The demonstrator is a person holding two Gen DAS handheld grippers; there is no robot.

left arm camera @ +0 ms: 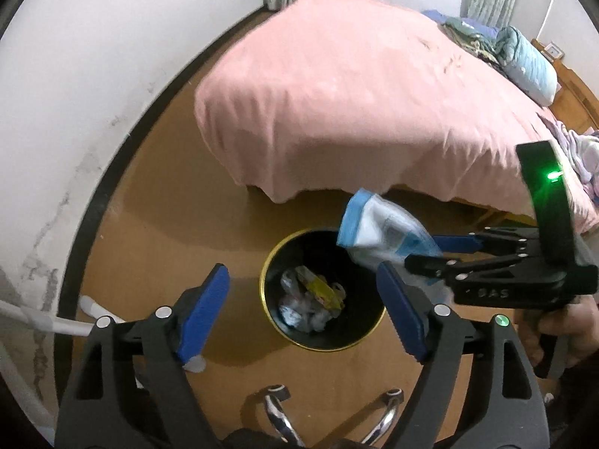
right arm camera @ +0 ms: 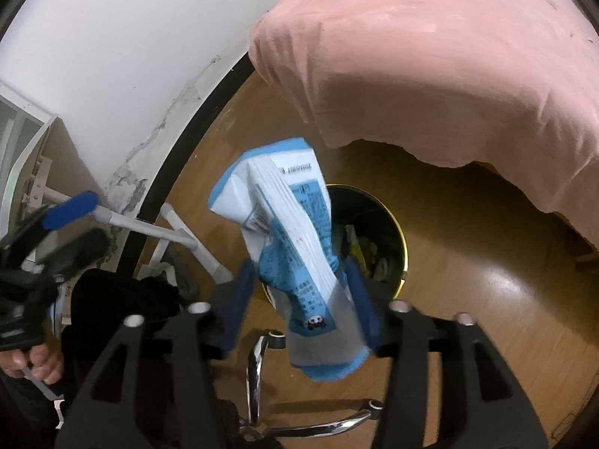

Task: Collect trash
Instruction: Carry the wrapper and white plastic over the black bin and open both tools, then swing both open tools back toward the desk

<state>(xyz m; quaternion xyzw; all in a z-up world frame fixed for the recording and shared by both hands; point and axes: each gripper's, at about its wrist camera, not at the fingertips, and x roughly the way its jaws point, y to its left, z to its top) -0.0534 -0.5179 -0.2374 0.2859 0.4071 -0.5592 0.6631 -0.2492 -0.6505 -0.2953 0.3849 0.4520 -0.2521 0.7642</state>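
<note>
Left wrist view: the left gripper point(left arm camera: 303, 307) is seen with jaws spread wide and nothing between them, poised above a black, gold-rimmed trash bin point(left arm camera: 365, 340) on the wooden floor point(left arm camera: 168, 232); crumpled wrappers point(left arm camera: 310, 299) are seen inside. From the right, the right gripper point(left arm camera: 423, 250) is reached over the bin's rim with a blue-and-white snack bag point(left arm camera: 378, 234) between its blue pads. In the right wrist view, the bag point(right arm camera: 295, 247) is shown between parted jaws, the pads not visibly pressing. A pink-covered bed point(left arm camera: 355, 93) is seen behind.
</note>
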